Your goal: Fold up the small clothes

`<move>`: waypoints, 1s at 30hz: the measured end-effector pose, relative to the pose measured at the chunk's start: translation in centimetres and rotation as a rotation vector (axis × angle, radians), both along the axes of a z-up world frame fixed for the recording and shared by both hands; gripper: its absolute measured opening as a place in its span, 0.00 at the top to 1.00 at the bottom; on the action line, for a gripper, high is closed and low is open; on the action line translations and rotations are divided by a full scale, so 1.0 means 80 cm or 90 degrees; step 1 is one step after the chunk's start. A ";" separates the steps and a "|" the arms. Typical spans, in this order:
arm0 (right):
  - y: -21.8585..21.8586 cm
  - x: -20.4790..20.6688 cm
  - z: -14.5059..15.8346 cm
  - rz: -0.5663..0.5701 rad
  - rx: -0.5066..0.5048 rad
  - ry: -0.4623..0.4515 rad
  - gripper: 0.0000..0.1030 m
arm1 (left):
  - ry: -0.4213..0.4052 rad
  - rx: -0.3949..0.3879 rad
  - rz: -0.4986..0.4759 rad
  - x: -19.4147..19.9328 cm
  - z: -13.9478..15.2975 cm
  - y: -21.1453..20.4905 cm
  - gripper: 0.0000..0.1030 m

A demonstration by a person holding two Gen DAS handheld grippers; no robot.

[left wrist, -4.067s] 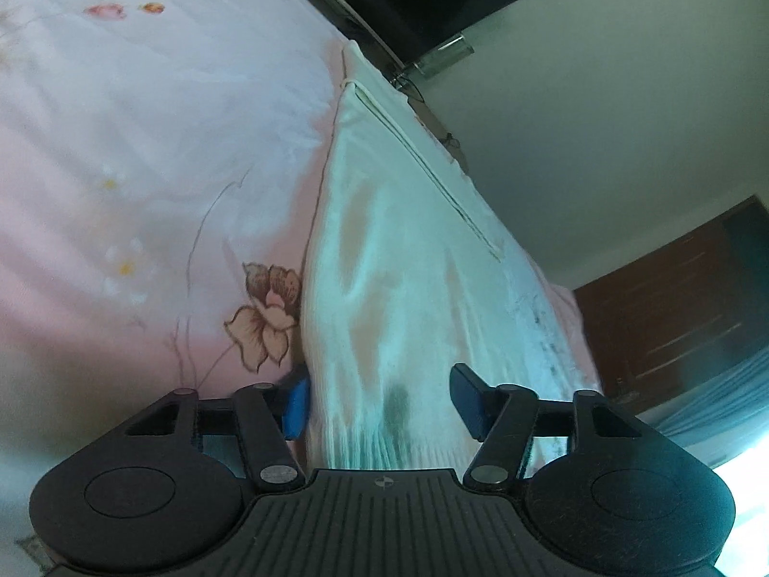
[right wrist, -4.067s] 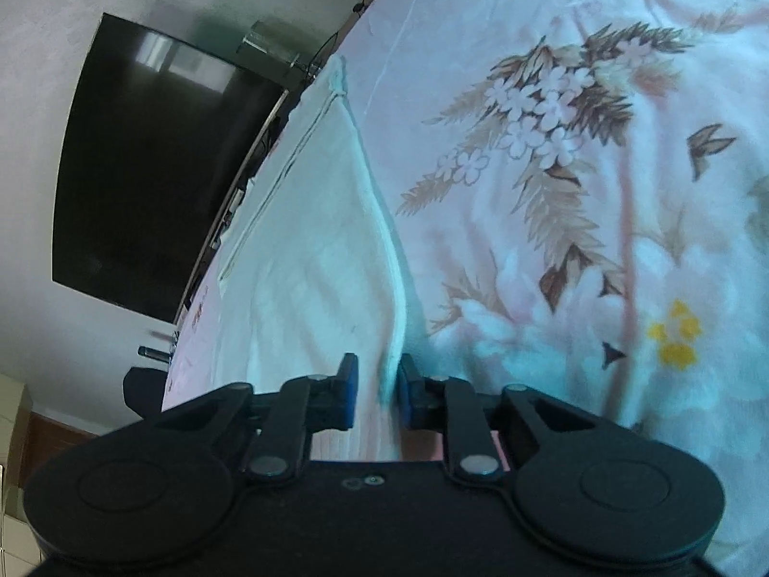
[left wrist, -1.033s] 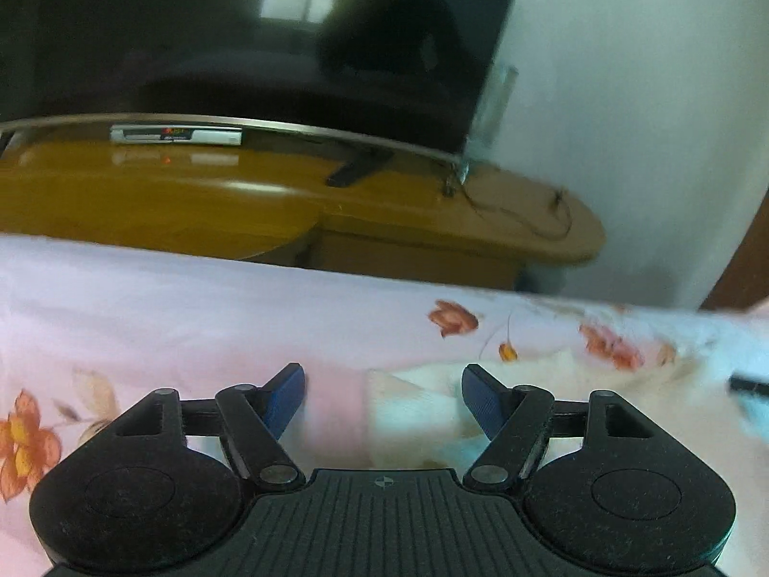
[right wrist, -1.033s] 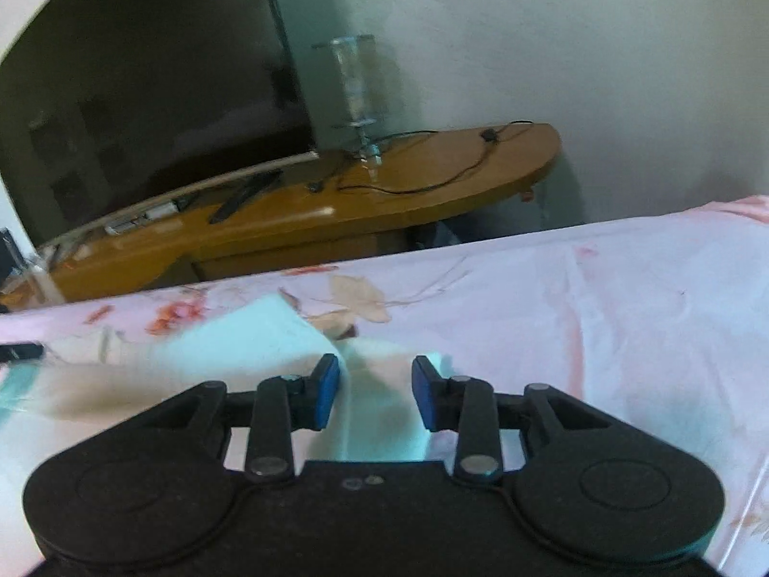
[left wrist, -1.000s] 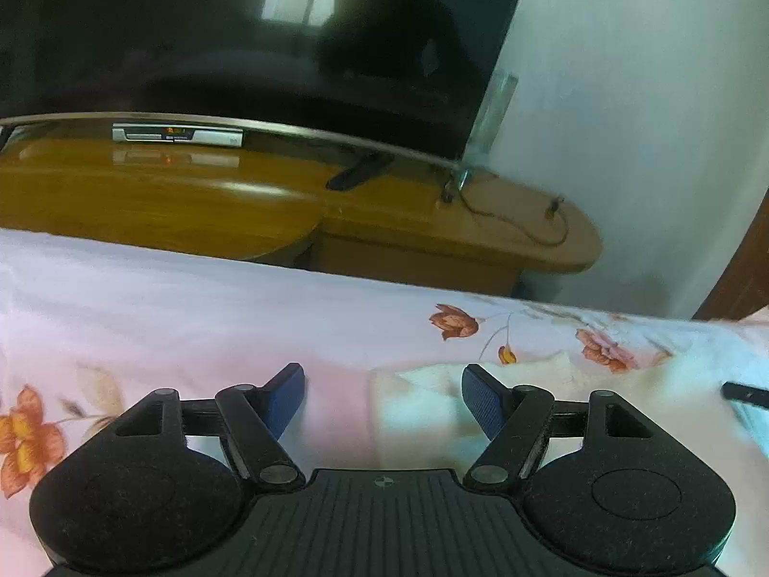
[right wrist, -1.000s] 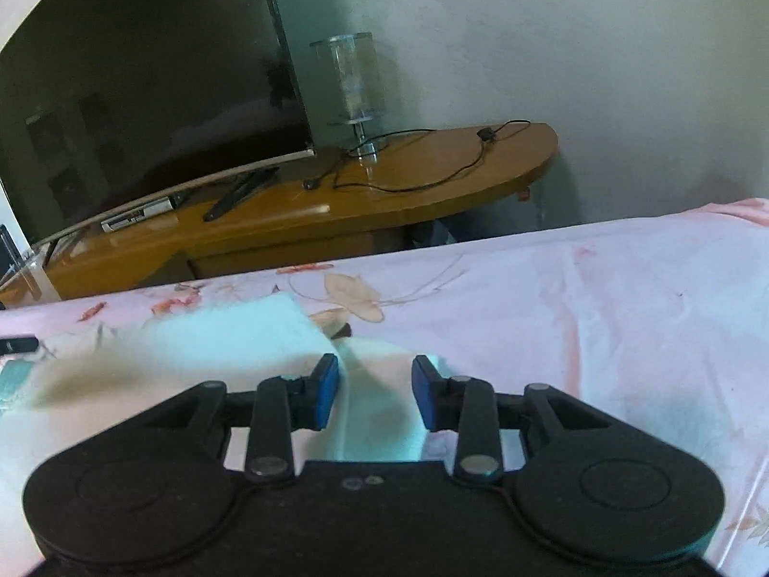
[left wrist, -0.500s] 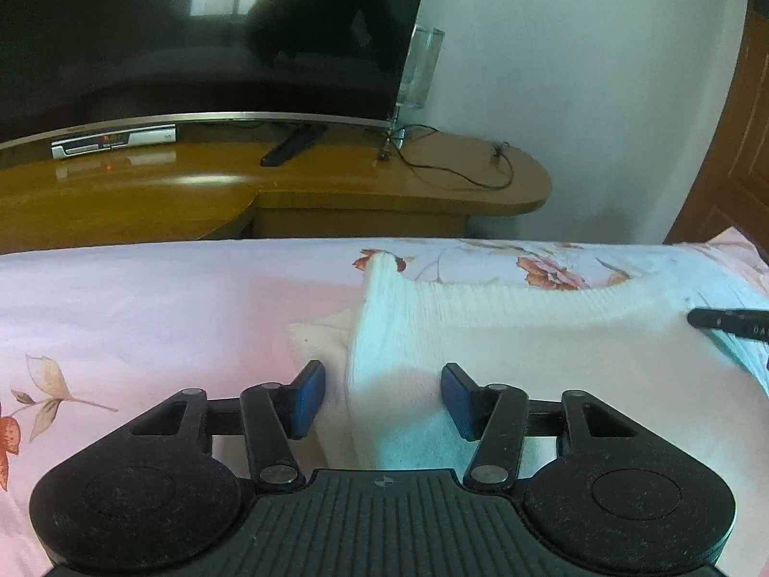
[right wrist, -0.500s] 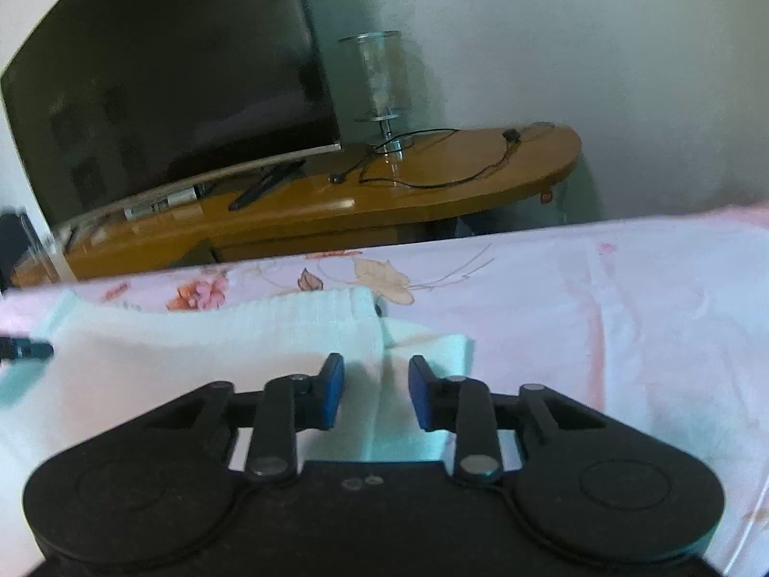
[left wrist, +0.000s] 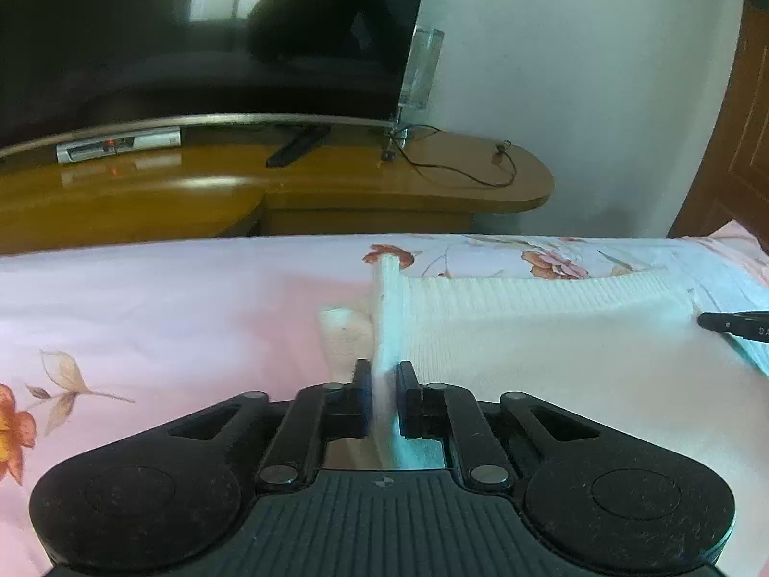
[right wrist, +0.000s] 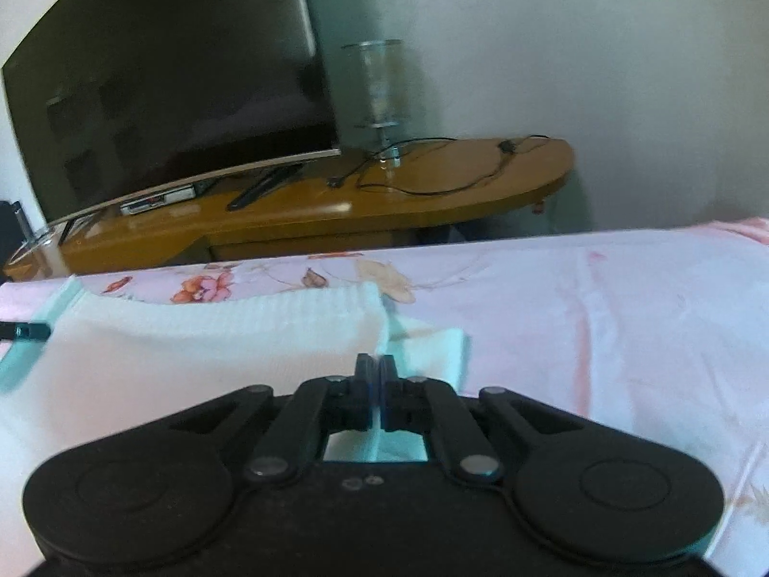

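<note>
A white knit garment [left wrist: 528,336] lies flat on the pink floral bedsheet [left wrist: 168,317], its ribbed edge toward the far side. My left gripper [left wrist: 382,384] is at the garment's left edge. Its jaws are closing, and a raised fold of the knit is pinched between the pads. In the right wrist view my right gripper [right wrist: 376,375] is shut on the right edge of the same garment [right wrist: 192,346], with a thin layer of fabric between its pads. A small flap [right wrist: 432,346] of the garment sticks out to the right of that grip.
Beyond the bed's far edge stands a wooden TV stand [left wrist: 336,182] with a dark television [left wrist: 192,33], a glass vase [right wrist: 379,91], a remote and cables. A wooden door [left wrist: 735,144] is at the right. The sheet [right wrist: 625,317] stretches bare to the right.
Both grippers' jaws have closed from open onto the garment's side edges. The left gripper has shifted right onto the garment's left edge, and the fabric there now stands up in a fold.
</note>
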State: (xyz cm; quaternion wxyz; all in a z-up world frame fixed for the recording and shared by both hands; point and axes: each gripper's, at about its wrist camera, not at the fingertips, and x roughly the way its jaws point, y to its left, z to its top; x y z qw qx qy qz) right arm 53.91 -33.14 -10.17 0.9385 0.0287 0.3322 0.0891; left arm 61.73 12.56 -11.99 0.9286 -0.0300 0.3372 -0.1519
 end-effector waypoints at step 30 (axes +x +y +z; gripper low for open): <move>-0.059 -0.214 0.010 0.072 0.260 0.083 0.96 | 0.080 -0.258 -0.051 -0.198 -0.026 0.068 0.96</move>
